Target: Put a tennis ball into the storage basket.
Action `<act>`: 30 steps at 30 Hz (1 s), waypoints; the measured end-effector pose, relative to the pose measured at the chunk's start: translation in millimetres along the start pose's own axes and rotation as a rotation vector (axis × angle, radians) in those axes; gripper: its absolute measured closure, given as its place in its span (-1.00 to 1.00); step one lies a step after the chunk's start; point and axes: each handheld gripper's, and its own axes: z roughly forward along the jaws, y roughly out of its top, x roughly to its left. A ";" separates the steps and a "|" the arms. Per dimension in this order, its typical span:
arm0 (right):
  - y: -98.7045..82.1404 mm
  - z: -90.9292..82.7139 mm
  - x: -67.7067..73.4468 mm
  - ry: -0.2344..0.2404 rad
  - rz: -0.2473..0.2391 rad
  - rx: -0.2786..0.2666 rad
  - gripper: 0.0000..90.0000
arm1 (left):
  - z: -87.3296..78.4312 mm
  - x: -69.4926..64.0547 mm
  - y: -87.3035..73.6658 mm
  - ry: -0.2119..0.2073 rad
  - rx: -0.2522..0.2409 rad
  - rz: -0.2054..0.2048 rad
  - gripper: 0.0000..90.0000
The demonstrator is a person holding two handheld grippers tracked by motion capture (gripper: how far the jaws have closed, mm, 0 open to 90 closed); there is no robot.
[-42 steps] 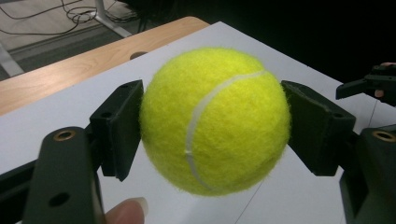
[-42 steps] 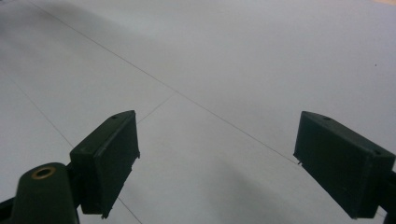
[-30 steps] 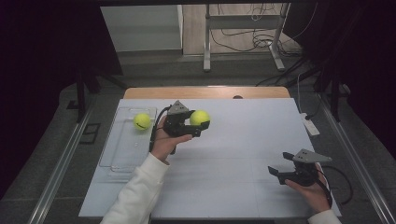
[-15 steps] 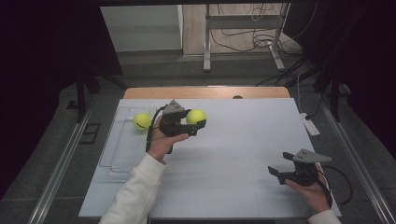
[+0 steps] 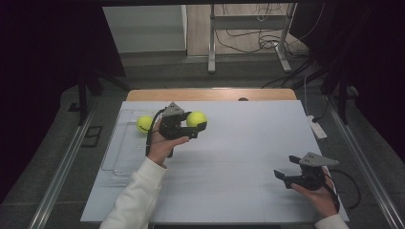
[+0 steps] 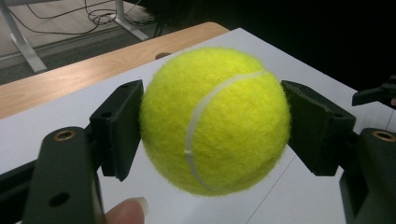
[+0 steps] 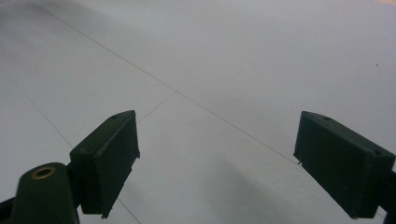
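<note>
Starting at the left edge of the worktop (image 5: 229,191), a clear tray (image 5: 125,143) lay flat on the pale sheet, and one tennis ball (image 5: 144,123) sat in its far end, resting there on its own. I judged that ball as placed, so part of the sorting looked done.

Just to the right of the tray, my left tongs (image 5: 195,128) were clamped on the second tennis ball (image 5: 197,119). In the left gripper view the pads (image 6: 119,126) pressed into the fuzz on both sides of the second tennis ball (image 6: 215,119), which hung clear of the sheet, near the far edge of the worktop and beside the tray, not over it. My thumb tip showed at the bottom of that view. The grip looked square, with the seam running down the face towards me.

What was left, as I read it, was to carry this ball across to the tray, set it down near the first without knocking it, and let go.

Over by the near right corner, my right tongs (image 5: 285,177) were held low above the bare sheet, jaws spread wide with nothing between them; the right gripper view looked past the pads (image 7: 107,161) at flat grey surface.
</note>
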 end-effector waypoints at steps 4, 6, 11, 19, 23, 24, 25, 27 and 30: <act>0.0 0.1 0.1 0.000 0.000 0.000 -0.69 | -2.5 1.9 -0.6 0.007 -0.003 -0.005 -0.41; 0.0 0.1 0.0 0.000 0.000 0.001 -0.69 | -4.2 3.5 -1.1 0.011 -0.003 -0.008 -0.41; 0.0 0.1 0.0 0.000 0.000 0.001 -0.69 | -7.5 6.9 -2.9 0.021 -0.006 -0.013 -0.41; 0.0 0.1 -0.1 0.000 0.001 0.000 -0.69 | -15.4 12.7 -5.1 0.039 -0.012 -0.027 -0.41; 0.0 0.2 -0.2 0.000 0.001 0.000 -0.69 | -18.3 15.4 -6.5 0.048 -0.013 -0.033 -0.41; 0.1 0.2 -0.2 0.000 0.001 0.000 -0.69 | -19.2 16.3 -7.0 0.050 -0.014 -0.035 -0.41; 0.1 0.3 -0.2 0.000 0.001 0.001 -0.69 | -20.0 17.0 -7.4 0.052 -0.015 -0.036 -0.41; 0.0 0.3 -0.2 0.000 0.001 0.001 -0.69 | -21.6 18.5 -8.2 0.057 -0.015 -0.039 -0.41; 0.0 0.4 -0.2 -0.001 0.001 0.001 -0.69 | -23.4 20.1 -9.1 0.062 -0.016 -0.043 -0.41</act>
